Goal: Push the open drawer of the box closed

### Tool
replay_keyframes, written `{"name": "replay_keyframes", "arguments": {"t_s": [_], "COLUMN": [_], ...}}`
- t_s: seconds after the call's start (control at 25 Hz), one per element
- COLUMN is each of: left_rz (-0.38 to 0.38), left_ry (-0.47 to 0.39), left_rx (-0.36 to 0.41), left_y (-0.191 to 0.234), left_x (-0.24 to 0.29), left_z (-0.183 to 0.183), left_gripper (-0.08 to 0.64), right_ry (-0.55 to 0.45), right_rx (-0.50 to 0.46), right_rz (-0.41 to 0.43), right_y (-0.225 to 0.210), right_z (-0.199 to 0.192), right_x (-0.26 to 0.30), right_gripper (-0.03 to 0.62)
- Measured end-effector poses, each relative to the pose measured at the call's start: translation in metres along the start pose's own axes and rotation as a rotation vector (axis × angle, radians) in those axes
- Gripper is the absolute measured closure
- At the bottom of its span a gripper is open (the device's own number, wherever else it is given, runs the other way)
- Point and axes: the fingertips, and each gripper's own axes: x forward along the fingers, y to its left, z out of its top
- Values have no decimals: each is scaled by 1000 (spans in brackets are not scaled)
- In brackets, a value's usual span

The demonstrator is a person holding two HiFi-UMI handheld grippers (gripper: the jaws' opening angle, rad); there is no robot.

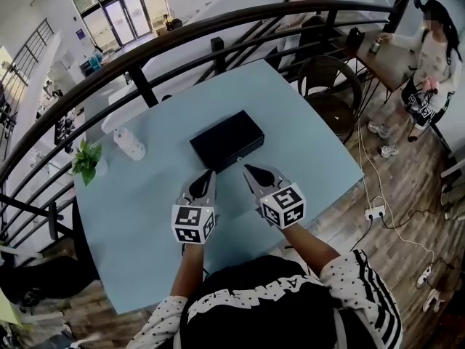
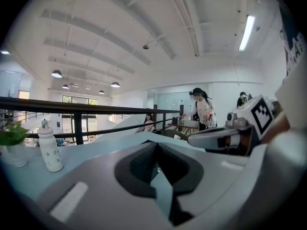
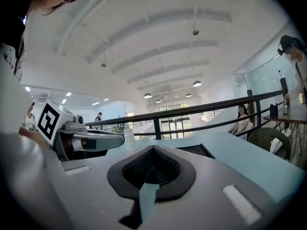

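Note:
A flat black box (image 1: 227,140) lies near the middle of the light blue table (image 1: 145,202). Its front face looks flush, with a small pale dot on it; I see no drawer sticking out. My left gripper (image 1: 211,174) hovers just short of the box's front left, jaws together. My right gripper (image 1: 248,169) is at the front right, jaws also together, nothing held. In the left gripper view the jaws (image 2: 156,145) meet at their tips and hide the box. In the right gripper view the jaws (image 3: 153,148) meet too, and the box's dark top (image 3: 197,151) shows just beyond.
A white bottle (image 1: 129,144) and a small potted plant (image 1: 87,160) stand at the table's left edge. A dark curved railing (image 1: 145,57) runs behind the table. A round chair (image 1: 330,86) and two people are beyond it; a power strip (image 1: 375,213) lies on the floor.

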Motion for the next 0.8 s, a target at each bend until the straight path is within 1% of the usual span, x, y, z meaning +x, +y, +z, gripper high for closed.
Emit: {"name": "replay_keyframes", "arguments": {"t_s": [0.36, 0.8], "left_rz": [10, 34], "left_ry": [-11, -9], "left_rx": [13, -1], "left_y": [-3, -5], "left_x": [-16, -27], "left_z": [5, 1], "left_gripper": [560, 560], "right_ry": [-20, -19], "right_rx": [12, 8], "right_rz": [4, 23], "right_y": [10, 18], "right_z": [4, 4], "right_x": [-8, -12], "right_gripper": [595, 595]}}
